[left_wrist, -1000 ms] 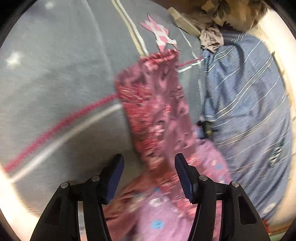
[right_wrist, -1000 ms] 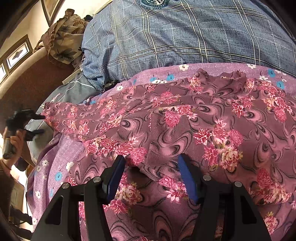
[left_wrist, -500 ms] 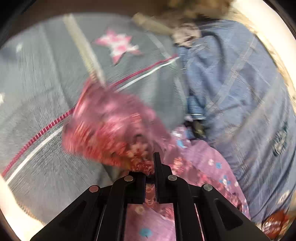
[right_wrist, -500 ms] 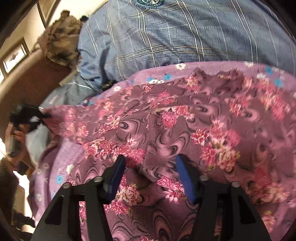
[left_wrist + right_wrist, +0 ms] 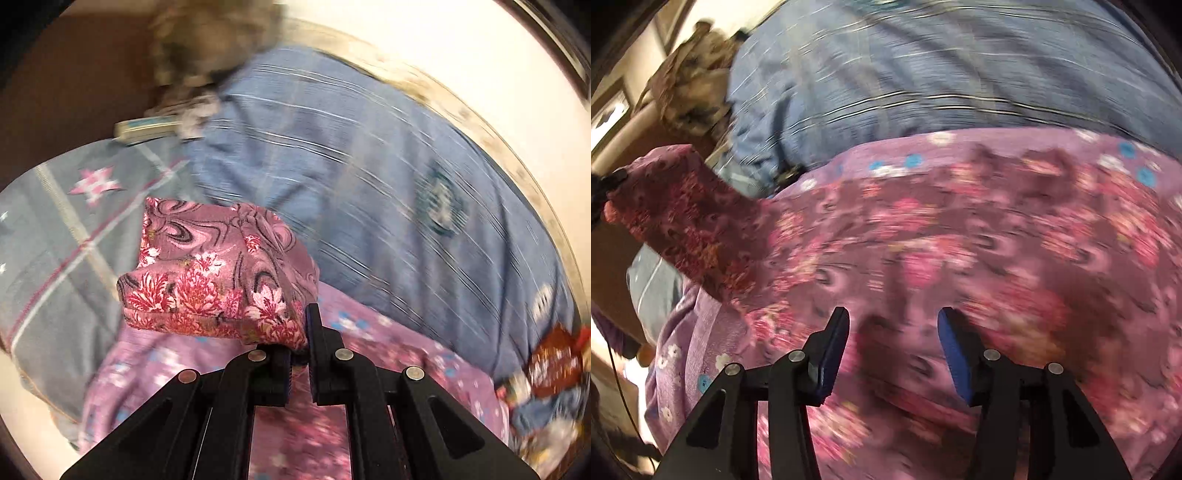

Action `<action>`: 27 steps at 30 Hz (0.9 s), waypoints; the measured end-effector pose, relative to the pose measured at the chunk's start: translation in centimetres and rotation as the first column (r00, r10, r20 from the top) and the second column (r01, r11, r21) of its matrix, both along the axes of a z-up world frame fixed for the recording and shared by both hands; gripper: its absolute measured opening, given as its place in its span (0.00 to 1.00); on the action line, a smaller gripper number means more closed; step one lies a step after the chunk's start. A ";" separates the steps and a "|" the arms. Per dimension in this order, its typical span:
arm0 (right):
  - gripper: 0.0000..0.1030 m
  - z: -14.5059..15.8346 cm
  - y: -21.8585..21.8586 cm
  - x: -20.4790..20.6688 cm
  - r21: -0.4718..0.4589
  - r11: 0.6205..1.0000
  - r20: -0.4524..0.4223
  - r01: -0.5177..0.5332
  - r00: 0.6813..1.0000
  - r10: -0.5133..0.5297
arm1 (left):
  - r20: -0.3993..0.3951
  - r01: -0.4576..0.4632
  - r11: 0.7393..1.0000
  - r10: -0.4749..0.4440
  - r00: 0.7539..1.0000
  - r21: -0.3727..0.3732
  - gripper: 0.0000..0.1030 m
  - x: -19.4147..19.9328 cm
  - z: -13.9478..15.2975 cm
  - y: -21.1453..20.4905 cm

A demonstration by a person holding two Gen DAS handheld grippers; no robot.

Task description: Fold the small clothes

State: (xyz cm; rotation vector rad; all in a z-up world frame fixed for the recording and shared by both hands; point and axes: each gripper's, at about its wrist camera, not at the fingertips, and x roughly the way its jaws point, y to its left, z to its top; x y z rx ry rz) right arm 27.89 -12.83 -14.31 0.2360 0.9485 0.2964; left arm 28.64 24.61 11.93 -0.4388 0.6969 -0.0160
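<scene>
My left tool (image 5: pixel 297 350) is pressed together on the hem of the floral garment (image 5: pixel 221 273) and holds that end raised above the bed, so I judge I am in the fold-over step, with the next move being to carry it across and lay it flat on the rest. My right tool (image 5: pixel 894 354) stands about half spread astride the garment's body, which lies on a lilac flowered cloth (image 5: pixel 886 151) beside a blue checked pillow (image 5: pixel 923 66); whether its pads press on the fabric I cannot tell.
</scene>
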 end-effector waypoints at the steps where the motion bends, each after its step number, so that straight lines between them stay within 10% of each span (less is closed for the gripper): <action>1: 0.50 0.2 -1.6 -0.4 0.019 0.999 0.003 0.034 0.999 -0.034 | 0.003 0.026 1.000 -0.026 1.000 0.001 0.05 -0.3 0.0 -1.3; 8: 0.57 1.4 -11.5 -3.1 0.027 0.968 0.012 0.250 0.968 -0.250 | -0.089 0.227 0.973 -0.230 0.969 -0.042 0.05 1.9 -4.9 -14.1; 15: 0.55 -0.3 -16.6 -5.6 0.199 0.945 0.009 0.259 0.964 -0.266 | -0.353 0.360 0.932 -0.326 0.877 0.036 0.06 3.9 -16.1 -27.0; 19: 0.56 -0.4 -17.1 -6.0 0.223 0.948 0.033 0.226 0.970 -0.239 | -0.401 0.383 0.920 -0.320 0.859 0.086 0.09 3.5 -17.9 -28.4; 23: 0.56 -0.4 -17.0 -5.8 0.210 0.951 0.021 0.227 0.971 -0.236 | -0.336 0.406 0.910 -0.410 0.848 -0.085 0.17 1.3 -15.9 -25.1; 27: 0.59 1.3 -15.7 -5.1 0.160 0.959 0.008 0.234 0.971 -0.238 | -0.216 0.324 0.933 -0.353 0.910 -0.160 0.28 0.1 -13.4 -18.5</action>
